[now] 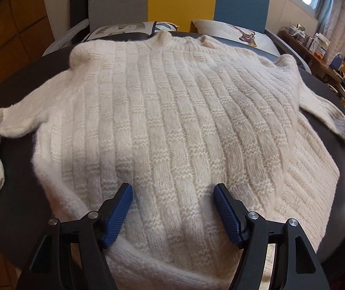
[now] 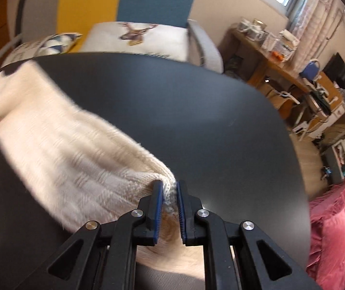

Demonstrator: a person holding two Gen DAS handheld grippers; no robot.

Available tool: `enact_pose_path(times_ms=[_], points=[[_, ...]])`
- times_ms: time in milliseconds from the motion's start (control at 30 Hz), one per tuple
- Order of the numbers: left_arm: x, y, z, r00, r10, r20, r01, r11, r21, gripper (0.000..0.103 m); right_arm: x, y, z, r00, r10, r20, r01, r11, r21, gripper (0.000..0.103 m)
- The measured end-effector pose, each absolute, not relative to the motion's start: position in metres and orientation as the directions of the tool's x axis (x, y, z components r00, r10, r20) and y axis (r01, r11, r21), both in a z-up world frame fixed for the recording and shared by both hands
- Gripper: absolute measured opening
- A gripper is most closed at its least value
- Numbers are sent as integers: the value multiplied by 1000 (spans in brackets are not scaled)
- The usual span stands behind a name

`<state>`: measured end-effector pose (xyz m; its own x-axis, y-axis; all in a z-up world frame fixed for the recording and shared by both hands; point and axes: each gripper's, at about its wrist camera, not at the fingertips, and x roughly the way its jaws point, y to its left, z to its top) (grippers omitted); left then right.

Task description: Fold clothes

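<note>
A cream knitted sweater point(image 1: 162, 111) lies spread flat on a dark round table point(image 1: 17, 207), collar at the far edge and both sleeves out to the sides. My left gripper point(image 1: 172, 189) is open, its blue pads hovering over the sweater's lower body near the hem. My right gripper point(image 2: 168, 184) is shut on the cuff of the right sleeve point(image 2: 59, 154) and holds it a little above the table point(image 2: 196, 111). That sleeve and the right gripper's tip also show in the left wrist view point(image 1: 336, 120) at the right edge.
A sofa with grey, yellow and blue panels and two printed cushions point(image 1: 242, 32) stands behind the table. A cluttered wooden desk point(image 2: 281, 55) is at the right. A pink quilt point(image 2: 336, 232) lies beside the table's right edge.
</note>
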<state>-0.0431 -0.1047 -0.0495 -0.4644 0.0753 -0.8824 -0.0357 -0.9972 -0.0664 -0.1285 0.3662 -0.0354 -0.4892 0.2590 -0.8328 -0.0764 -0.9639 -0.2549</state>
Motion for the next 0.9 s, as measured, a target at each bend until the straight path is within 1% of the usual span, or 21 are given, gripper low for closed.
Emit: enact_pose_path(times_ms=[33,67,100,133,200,300,333,367,400,500,633,667,733,767,800,833,867,900], points=[[-44,-107,-50,-459,75,-885,-27,-997,-71,72,-141,370,-37,-497,283,-821,-101,-958,-269,12],[-44,-110,-50,-455,75,-887,-19,-997,-75,73,-153,372,-41,-504,292,-813,-118,-956,-270,16],[-46,-111,-50,-451,78,-889,-16,-997,-79,73,-163,374,-44,-505,287,-814,-127,-957,-259,24],[-47,-113,-50,-448,80,-890,-13,-996,-84,74,-166,373,-42,-506,292,-812,-132,-956,-261,28],[-49,-117,-49,-442,86,-893,-6,-996,-93,74,-170,368,-36,-509,306,-804,-141,-952,-274,27],[-50,-122,-43,-449,101,-888,11,-993,-119,74,-142,324,4,-668,162,-726,-51,-984,-173,28],[-50,-124,-40,-458,105,-883,17,-992,-126,74,-135,304,6,-665,69,-744,37,-992,-124,30],[-50,-126,-38,-466,107,-878,22,-991,-133,74,-130,282,4,-636,-35,-771,137,-988,-68,34],[-51,-129,-36,-471,106,-876,28,-990,-135,74,-124,261,2,-596,-137,-791,235,-972,-8,36],[-54,-137,-34,-486,77,-870,59,-991,-121,74,-108,198,-4,-416,-417,-808,494,-850,184,37],[-57,-152,-41,-465,37,-884,113,-989,-100,74,-118,149,-36,-274,-434,-858,581,-786,212,37],[-57,-155,-45,-448,25,-894,125,-988,-90,74,-122,142,-44,-240,-434,-868,586,-778,227,37],[-57,-155,-49,-445,14,-895,119,-990,-74,74,-126,131,-56,-239,-389,-890,556,-806,204,37],[-56,-154,-49,-450,5,-893,112,-992,-63,74,-128,131,-56,-251,-386,-888,540,-817,203,34],[-56,-152,-49,-455,-3,-891,106,-993,-51,74,-128,132,-55,-248,-381,-891,527,-825,207,20],[-56,-150,-49,-457,-11,-889,99,-994,-38,74,-124,135,-53,-246,-372,-895,525,-828,199,15],[-55,-149,-49,-461,-16,-887,94,-995,-31,74,-119,138,-51,-247,-361,-899,526,-829,189,7],[-55,-149,-50,-463,-16,-886,92,-995,-29,75,-114,142,-49,-247,-351,-903,528,-830,178,7]])
